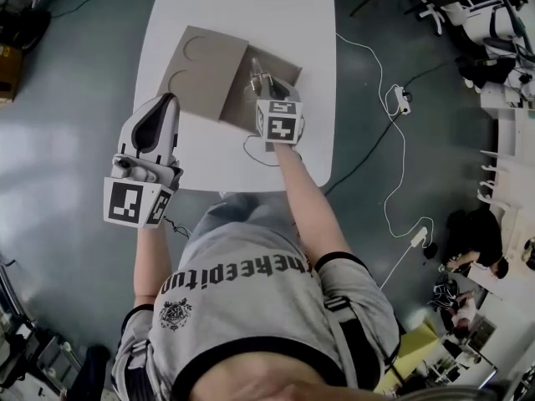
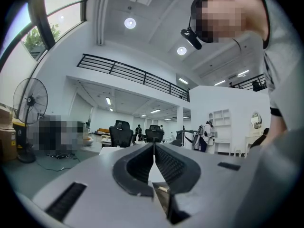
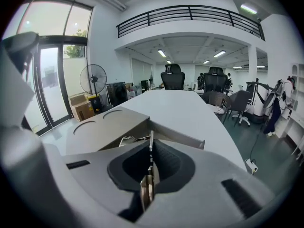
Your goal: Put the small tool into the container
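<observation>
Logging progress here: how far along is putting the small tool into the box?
Done: the right gripper has the small metal tool clamped above the open cardboard box. In hand: holding it there. Left: lower and release it inside. The left gripper is shut, empty.

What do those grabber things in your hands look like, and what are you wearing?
The left gripper and the right gripper are both pale grey shells with black ribbed pads inside the jaws. Each carries a white cube printed with black square markers. The person wears a grey T-shirt with short, black-edged sleeves.
</observation>
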A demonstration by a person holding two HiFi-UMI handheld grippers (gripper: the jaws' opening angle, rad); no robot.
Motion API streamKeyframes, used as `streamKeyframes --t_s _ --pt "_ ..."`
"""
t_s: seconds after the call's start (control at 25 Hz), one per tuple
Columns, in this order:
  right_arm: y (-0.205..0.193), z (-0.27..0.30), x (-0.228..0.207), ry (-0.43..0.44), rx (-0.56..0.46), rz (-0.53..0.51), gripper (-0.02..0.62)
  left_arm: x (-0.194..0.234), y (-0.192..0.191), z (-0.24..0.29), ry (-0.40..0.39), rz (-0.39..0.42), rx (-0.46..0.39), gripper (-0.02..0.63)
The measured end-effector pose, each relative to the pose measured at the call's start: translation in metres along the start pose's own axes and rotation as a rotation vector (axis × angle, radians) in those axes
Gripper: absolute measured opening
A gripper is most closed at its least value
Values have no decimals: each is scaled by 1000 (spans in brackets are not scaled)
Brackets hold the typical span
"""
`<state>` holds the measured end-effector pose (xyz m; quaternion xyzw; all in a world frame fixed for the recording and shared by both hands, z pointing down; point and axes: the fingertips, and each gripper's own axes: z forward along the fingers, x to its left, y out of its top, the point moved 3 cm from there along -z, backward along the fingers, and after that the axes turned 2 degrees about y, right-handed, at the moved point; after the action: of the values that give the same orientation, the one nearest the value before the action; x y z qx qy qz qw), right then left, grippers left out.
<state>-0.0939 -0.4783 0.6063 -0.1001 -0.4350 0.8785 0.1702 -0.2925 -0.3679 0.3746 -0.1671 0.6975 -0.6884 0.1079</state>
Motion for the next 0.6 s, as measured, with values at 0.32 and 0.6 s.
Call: streamKeyframes --t_s 0.32,0.6 --pt "-4 8 15 4 40 -79 3 11 -4 1 19 -16 7 14" --pt "-7 9 31 74 83 -158 35 8 -6 6 6 -29 5 14"
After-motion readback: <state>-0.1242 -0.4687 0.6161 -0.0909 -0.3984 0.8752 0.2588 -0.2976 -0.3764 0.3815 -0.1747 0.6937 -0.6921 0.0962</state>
